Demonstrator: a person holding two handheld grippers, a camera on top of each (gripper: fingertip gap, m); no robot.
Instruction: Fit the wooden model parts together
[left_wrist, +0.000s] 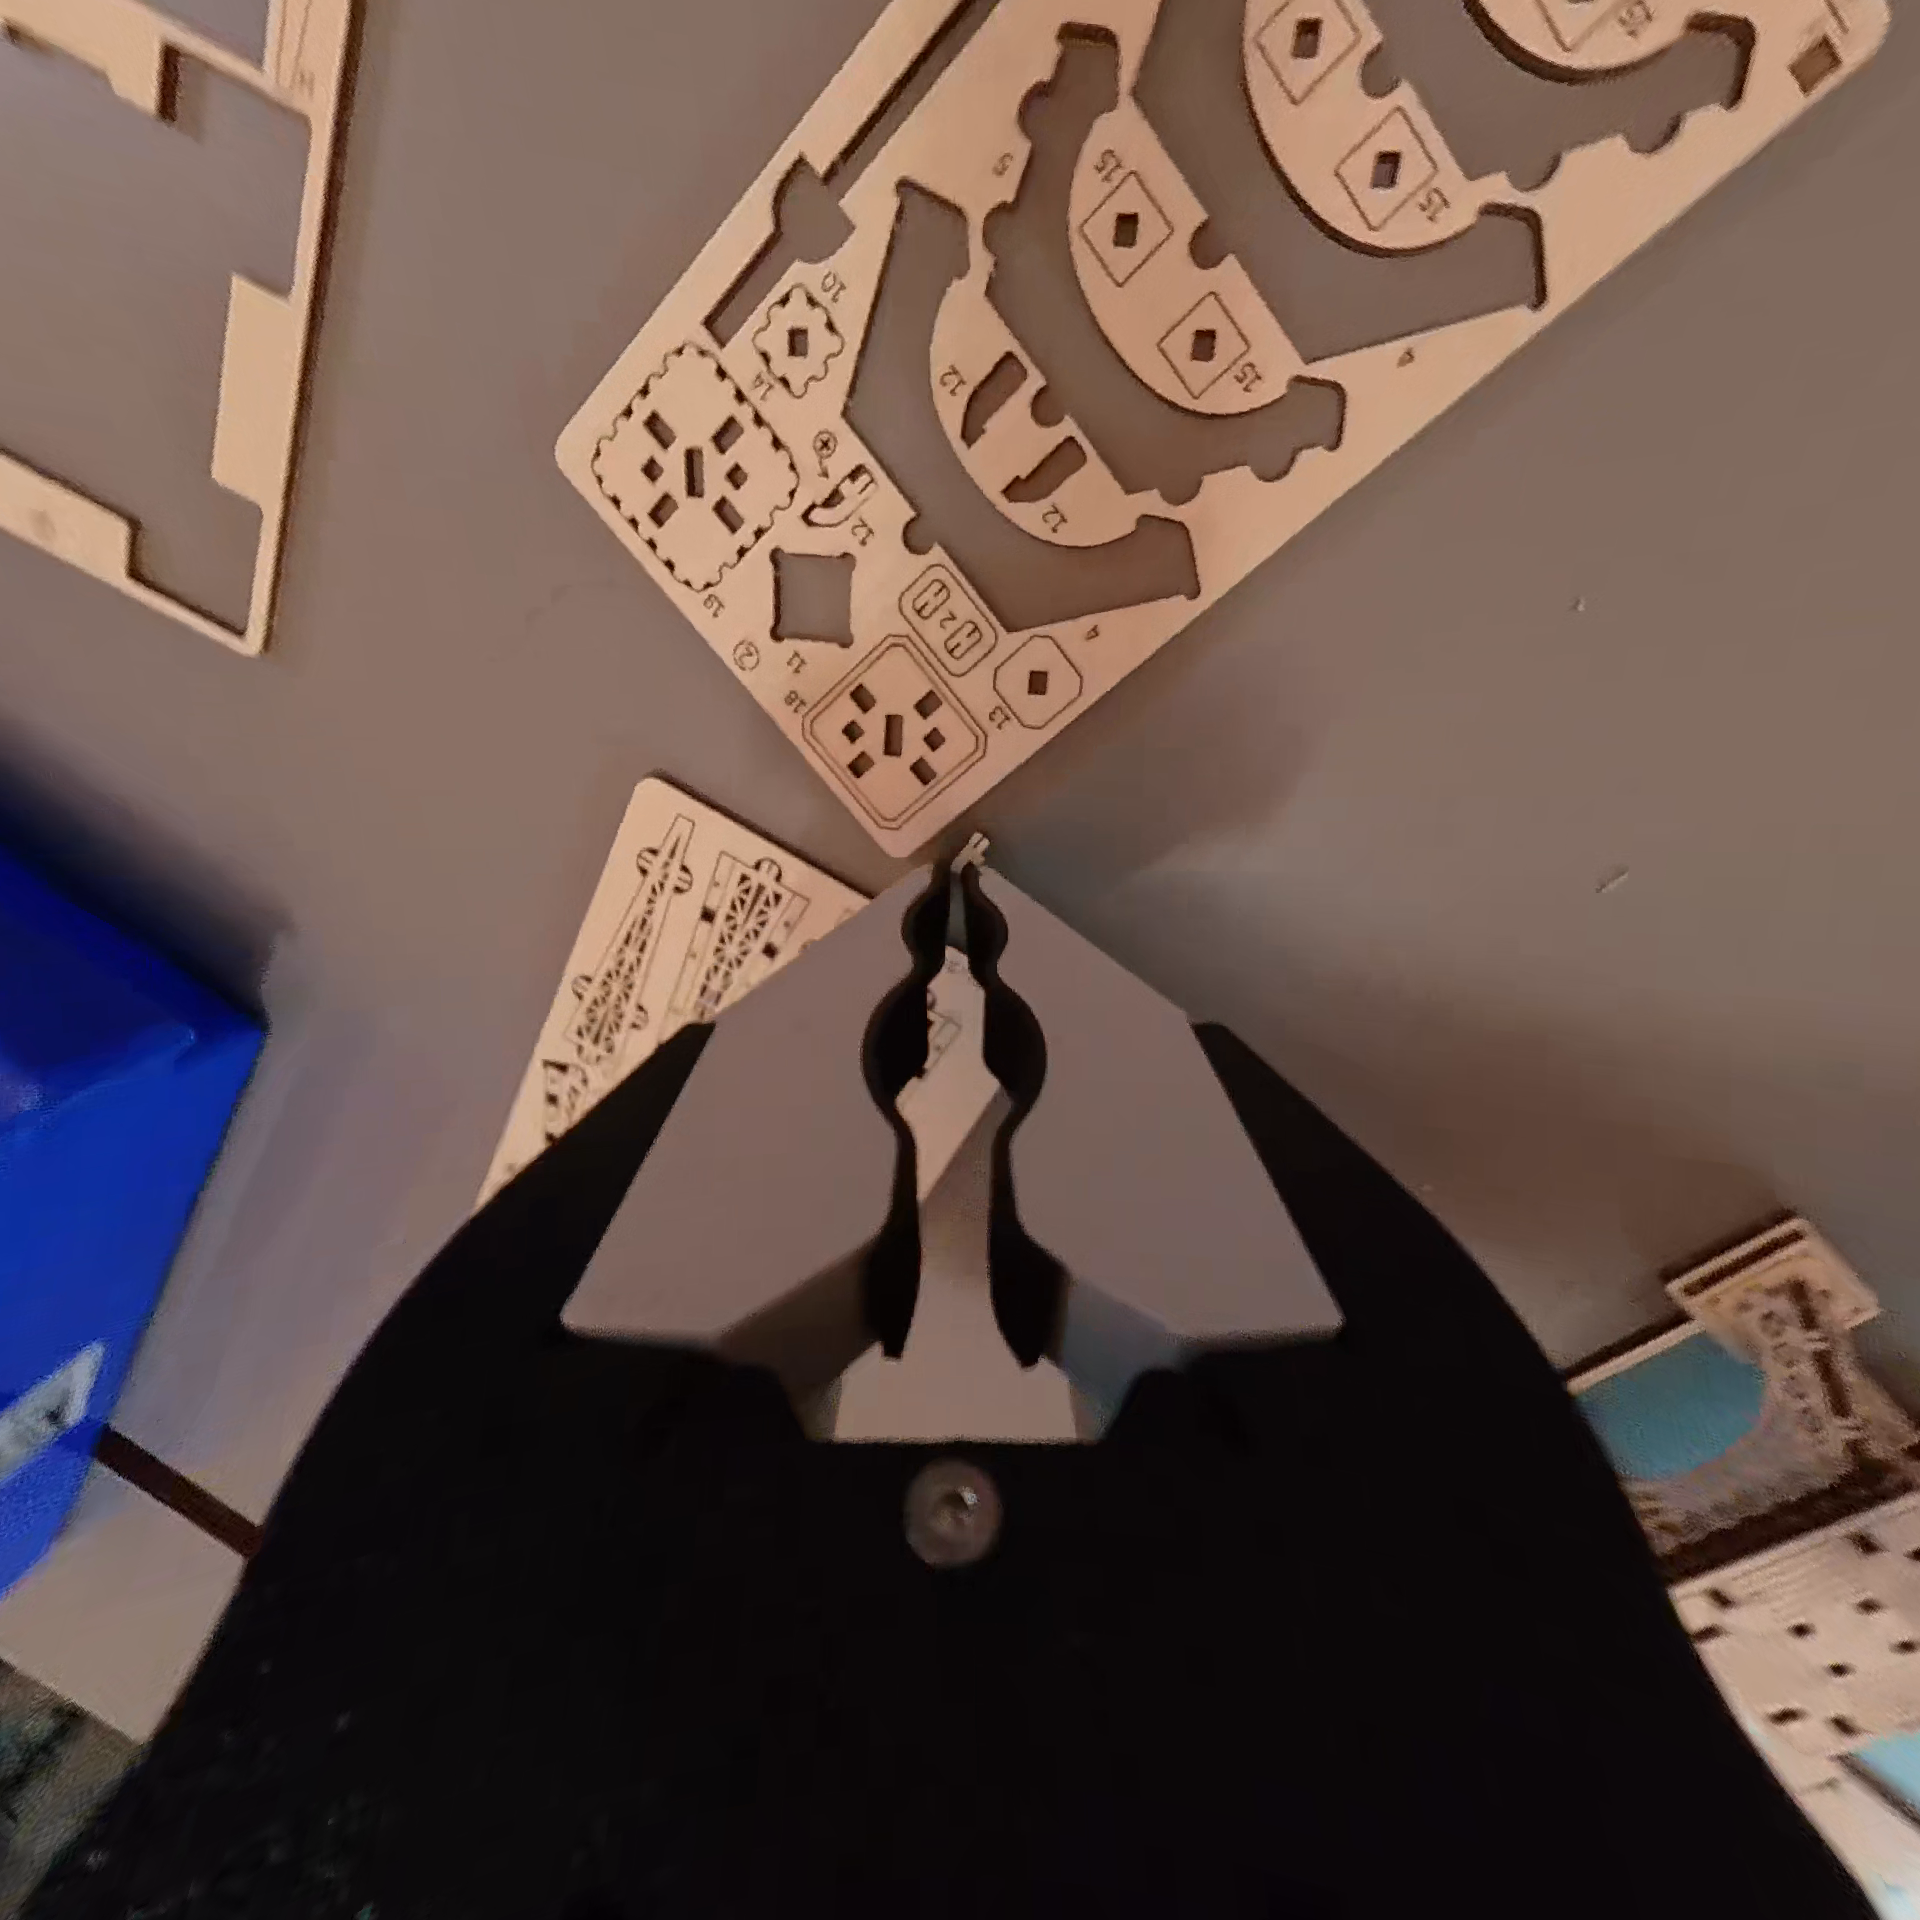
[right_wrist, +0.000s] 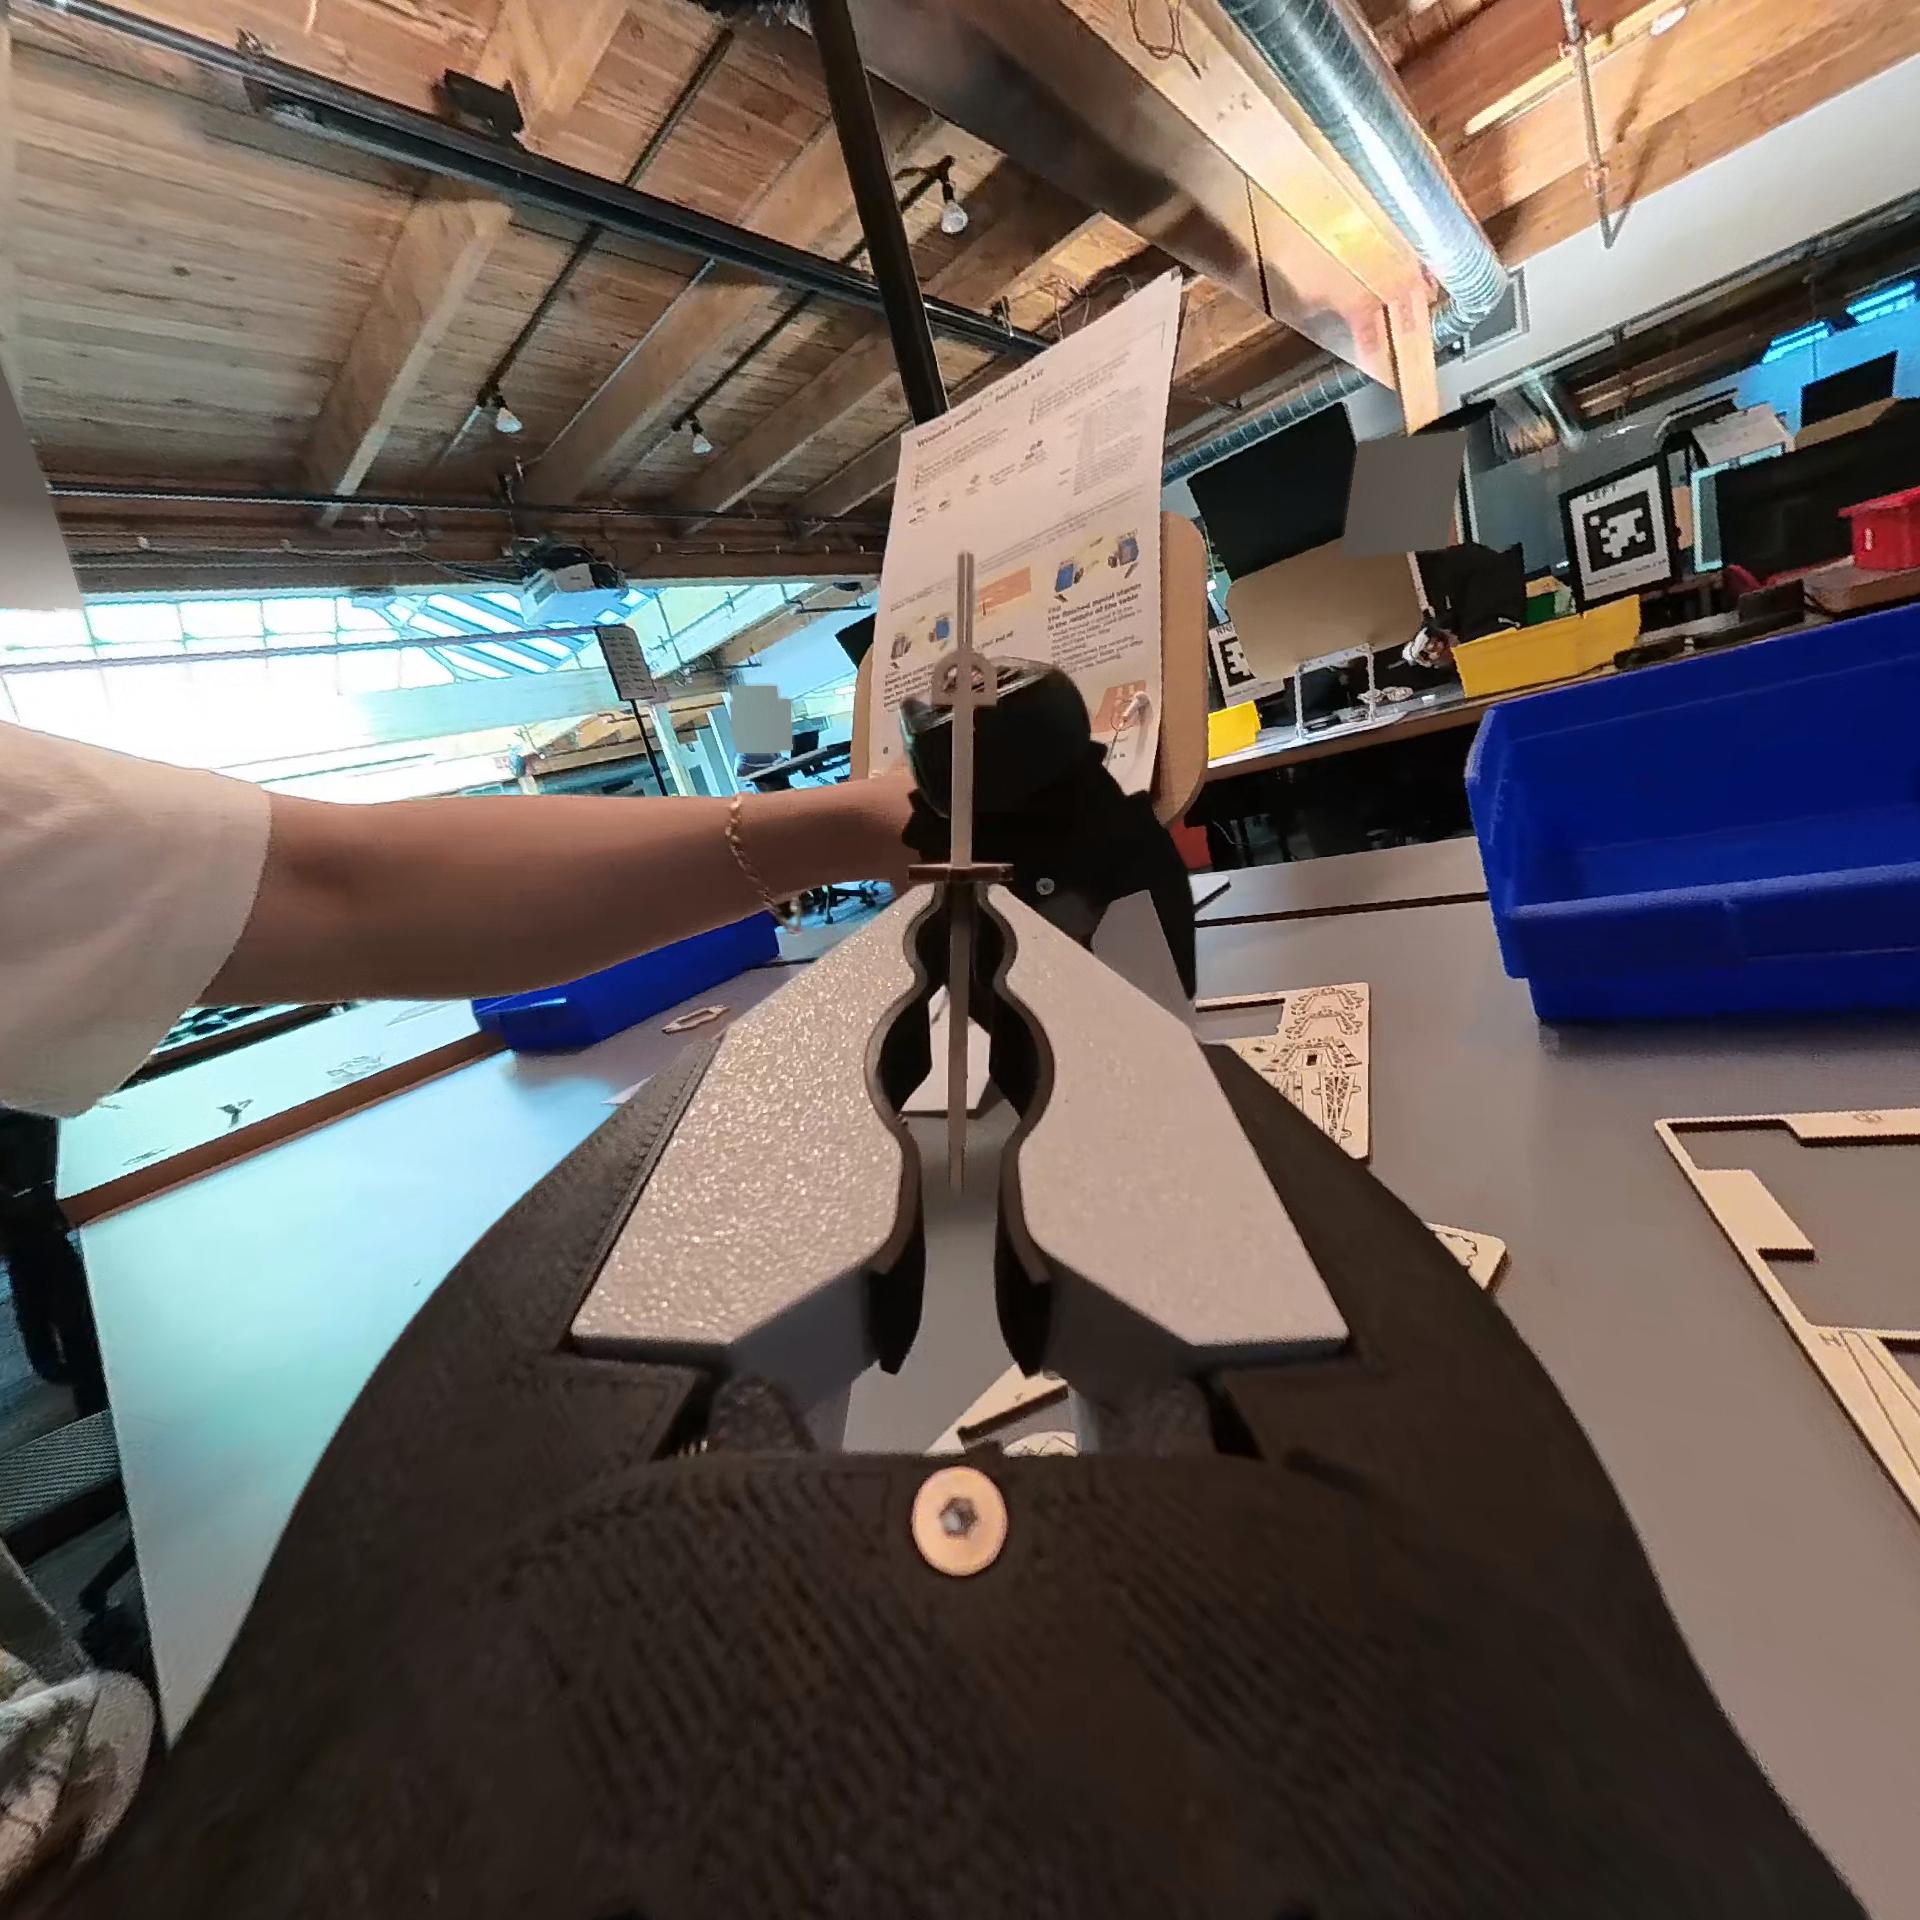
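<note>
- A thin wooden strip, seen edge-on and upright, is pinched in the right tongs, with a small cross-piece at their tips.
- The left tongs are closed on a tiny wooden part, above the grey table.
- Just beyond it lies a punched part sheet; an engraved sheet is partly hidden under the tongs.
- Only the right wrist view shows the person's arm, a blue bin, an instruction sheet and timber ceiling.

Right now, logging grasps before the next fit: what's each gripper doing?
Left gripper: closed on a tiny wooden piece at its tips.
Right gripper: closed on an upright thin wooden part.
</note>
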